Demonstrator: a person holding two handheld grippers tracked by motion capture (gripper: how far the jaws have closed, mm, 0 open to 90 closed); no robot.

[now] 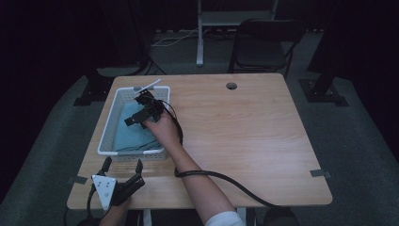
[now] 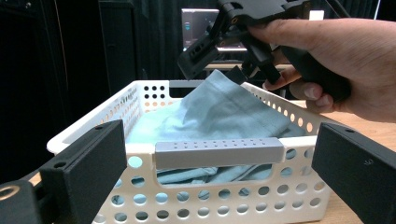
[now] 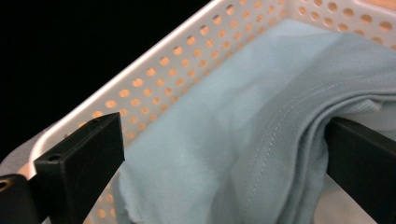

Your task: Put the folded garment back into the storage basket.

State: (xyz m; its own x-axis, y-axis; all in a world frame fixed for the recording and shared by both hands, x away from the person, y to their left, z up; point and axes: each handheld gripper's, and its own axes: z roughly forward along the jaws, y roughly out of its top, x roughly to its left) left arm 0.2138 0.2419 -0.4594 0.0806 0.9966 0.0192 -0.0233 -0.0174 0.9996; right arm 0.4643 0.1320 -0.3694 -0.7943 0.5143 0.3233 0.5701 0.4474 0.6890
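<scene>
Teal cloth in white basket, left of frame: soft, light, limp. Right gripper fingers wide around stitched hem fold, likely best hold. Left gripper fingers wide, empty, lower left tabletop.

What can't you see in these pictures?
- Bottom of the basket: high view, the blue cloth covers it.
- Right gripper jaw tips: high view, too dark and small.
- Person's left hand: high view, cut off by the bottom edge.
- Room behind: too dark.
</scene>
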